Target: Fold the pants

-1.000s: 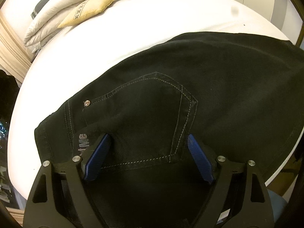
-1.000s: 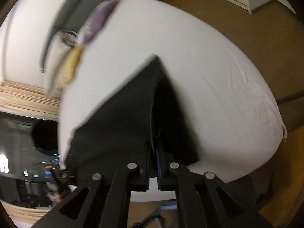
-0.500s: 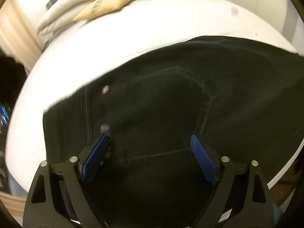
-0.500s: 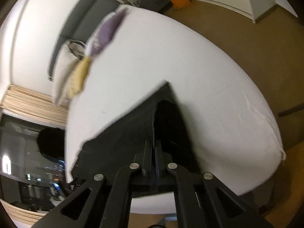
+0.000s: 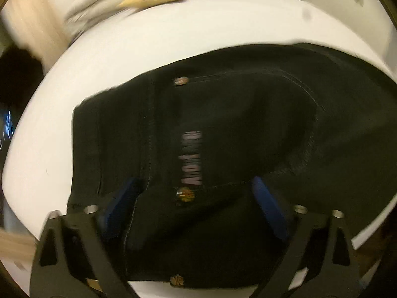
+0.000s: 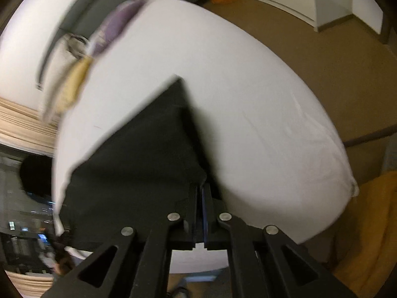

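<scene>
Two tools are working one pair of black denim pants (image 5: 235,134), which is lying across the white bed (image 5: 173,37), filling the middle and lower frame. Left tool (image 5: 193,206) is opening its blue pads wide above the waistband, pressing on nothing. Right tool (image 6: 201,206) is pinching shut on the pants' edge at lower centre, probably to carry it over for a fold.
</scene>
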Motion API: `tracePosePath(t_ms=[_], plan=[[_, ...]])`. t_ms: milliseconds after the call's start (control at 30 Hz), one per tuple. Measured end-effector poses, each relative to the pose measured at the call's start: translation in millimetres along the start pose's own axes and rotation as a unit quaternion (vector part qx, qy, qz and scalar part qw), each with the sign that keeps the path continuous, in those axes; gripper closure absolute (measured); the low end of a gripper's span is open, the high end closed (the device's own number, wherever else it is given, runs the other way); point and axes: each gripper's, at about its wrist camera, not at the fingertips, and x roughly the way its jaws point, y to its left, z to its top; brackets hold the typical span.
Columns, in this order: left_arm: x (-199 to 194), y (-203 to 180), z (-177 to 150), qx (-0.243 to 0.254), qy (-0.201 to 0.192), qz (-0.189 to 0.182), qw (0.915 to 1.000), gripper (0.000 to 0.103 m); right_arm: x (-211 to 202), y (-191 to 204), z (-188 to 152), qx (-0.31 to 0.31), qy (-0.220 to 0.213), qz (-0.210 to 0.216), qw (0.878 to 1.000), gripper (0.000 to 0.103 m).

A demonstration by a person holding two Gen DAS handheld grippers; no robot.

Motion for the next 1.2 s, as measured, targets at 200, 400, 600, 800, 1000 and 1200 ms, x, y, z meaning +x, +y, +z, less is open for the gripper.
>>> tracePosePath(t_ms=[200,400,600,800,1000,1200], plan=[[-40.6,-22.8,12.4,0.054,-0.061,0.029,0.9962,0.003,-26.9,-25.1,3.8,0.037,-0.011,-0.022,0.999,0.091],[-45.9,-68.3,52.2,0.084,-0.091,-0.024,0.9920,0.003,-37.9,19.5,46.5,-0.055,-0.061,0.106,0.991,0.053],[-15.3,-112.8,52.1,0.121,-0.065,-0.050,0.9892,0.003,2.0,23.8,87.4,-0.037,0.023,0.108,0.993,0.051],[14.3,-156.1,55.1,0.116,-0.038,-0.057,0.9909,0.003,-1.8,-10.3,95.4,0.020,0.033,0.118,0.992,0.055],[21.0,-148.3,35.0,0.109,-0.033,-0.059,0.9917,0.003,25.3,3.4,92.4,0.006,0.095,0.153,0.984,0.063],[8.1,-140.8,26.7,0.107,-0.032,-0.063,0.9918,0.003,26.2,10.8,92.7,-0.003,0.081,0.189,0.979,0.093]])
